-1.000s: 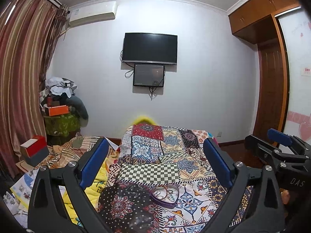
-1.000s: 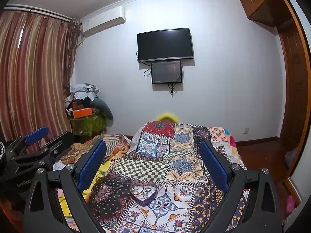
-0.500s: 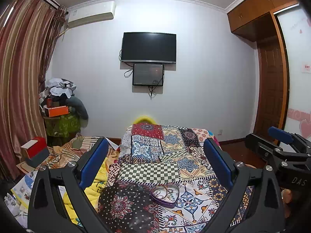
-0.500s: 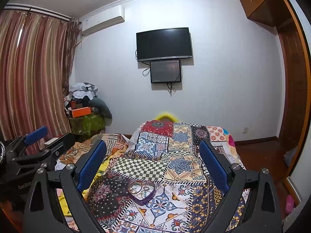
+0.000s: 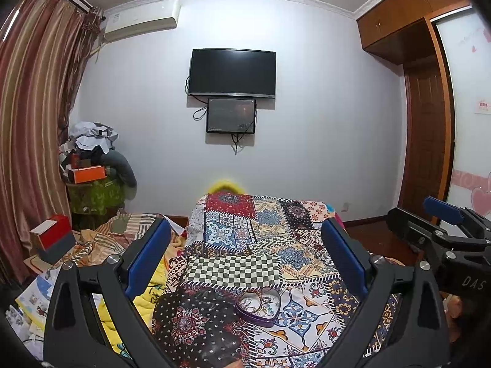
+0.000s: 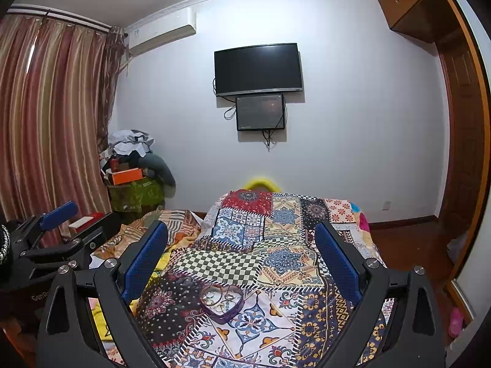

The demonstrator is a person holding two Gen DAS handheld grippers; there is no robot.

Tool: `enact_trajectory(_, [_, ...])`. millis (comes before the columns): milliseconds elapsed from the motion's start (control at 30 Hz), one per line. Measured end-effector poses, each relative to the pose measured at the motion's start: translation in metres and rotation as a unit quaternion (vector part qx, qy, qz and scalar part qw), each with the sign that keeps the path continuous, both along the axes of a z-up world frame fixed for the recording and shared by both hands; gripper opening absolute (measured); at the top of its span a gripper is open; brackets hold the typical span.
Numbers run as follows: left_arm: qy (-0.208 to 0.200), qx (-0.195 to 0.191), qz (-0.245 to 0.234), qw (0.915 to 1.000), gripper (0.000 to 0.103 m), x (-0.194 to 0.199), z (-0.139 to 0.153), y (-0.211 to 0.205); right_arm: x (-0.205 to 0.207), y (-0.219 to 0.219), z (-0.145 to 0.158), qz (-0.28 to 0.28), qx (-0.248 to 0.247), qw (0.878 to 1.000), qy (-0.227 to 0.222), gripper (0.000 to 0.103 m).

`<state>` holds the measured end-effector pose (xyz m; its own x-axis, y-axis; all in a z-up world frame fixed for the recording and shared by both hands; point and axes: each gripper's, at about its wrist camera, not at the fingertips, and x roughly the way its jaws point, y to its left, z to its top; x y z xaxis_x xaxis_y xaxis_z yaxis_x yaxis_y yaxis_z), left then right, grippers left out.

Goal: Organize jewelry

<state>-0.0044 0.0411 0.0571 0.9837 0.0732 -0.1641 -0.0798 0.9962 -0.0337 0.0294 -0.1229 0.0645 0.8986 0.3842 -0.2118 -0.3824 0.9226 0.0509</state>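
Note:
A purple heart-shaped box (image 5: 258, 306) lies open on the patchwork bedspread (image 5: 245, 239), with rings and bracelets inside it. It also shows in the right wrist view (image 6: 222, 303). My left gripper (image 5: 245, 254) is open and empty, held above and short of the box. My right gripper (image 6: 241, 253) is open and empty too, held at a similar height. Each gripper shows at the side of the other's view: the right one (image 5: 442, 233) and the left one (image 6: 58, 236).
A rumpled striped blanket (image 5: 122, 236) and papers (image 5: 30, 300) lie left of the bed. A red box (image 5: 52, 233) and a cluttered pile (image 5: 92, 165) stand by the curtain (image 5: 27, 122). A TV (image 5: 231, 73) hangs on the far wall. A wooden wardrobe (image 5: 429, 116) is at right.
Both views have shifted slightly; the heart-shaped box has drifted a little leftwards in the right wrist view. Both grippers stay open and empty.

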Motion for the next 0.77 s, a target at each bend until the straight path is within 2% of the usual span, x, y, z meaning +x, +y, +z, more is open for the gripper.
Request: enact_trajectory(767, [0.0, -0.007, 0.0, 1.0, 0.1, 0.0, -0.0025, 0.0061, 0.0006, -0.003, -0.0002, -0.001, -0.001, 1.0, 0.001, 0.095])
